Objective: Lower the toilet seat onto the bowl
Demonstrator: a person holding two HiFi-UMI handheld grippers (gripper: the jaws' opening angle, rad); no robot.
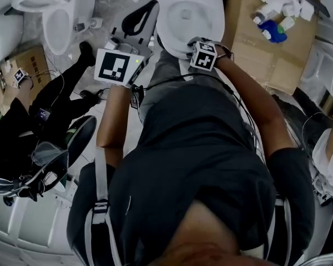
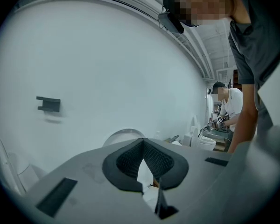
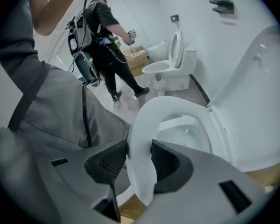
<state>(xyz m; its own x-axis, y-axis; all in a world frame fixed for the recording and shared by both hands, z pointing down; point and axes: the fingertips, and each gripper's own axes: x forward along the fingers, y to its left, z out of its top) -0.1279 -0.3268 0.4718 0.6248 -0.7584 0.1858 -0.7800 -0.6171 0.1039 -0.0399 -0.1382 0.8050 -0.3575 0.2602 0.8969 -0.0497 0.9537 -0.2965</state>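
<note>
The toilet seat (image 3: 141,139) lies low over the bowl (image 3: 184,134), nearly flat, with the bowl's white inside showing through its ring; whether it already rests on the rim cannot be told from here. Its front edge runs straight between the jaws of the right gripper (image 3: 139,146), which stand wide apart astride it, the ribbed pads close on either side and not visibly squeezing. The lid (image 3: 256,92) stands raised at 3 o'clock of the seat in the right gripper view, and the person's grey trouser leg (image 3: 60,111) crowds in at 9 o'clock. Further out, a second toilet (image 3: 170,69) sits at 12 o'clock against the wall, with another person (image 3: 105,31) at 11 o'clock. The left gripper (image 2: 143,141) is held off to the side facing a bare white wall (image 2: 107,69), its fingertips together and nothing between them (it plays no part here). The risk, as I judge it, is in the letting go: if the seat is short of the rim, a loose hold lets it drop and slam. Pulling the right gripper away at a slant could also hook a pad under the edge and lift the seat again, or drag it sideways on its hinges.
</note>
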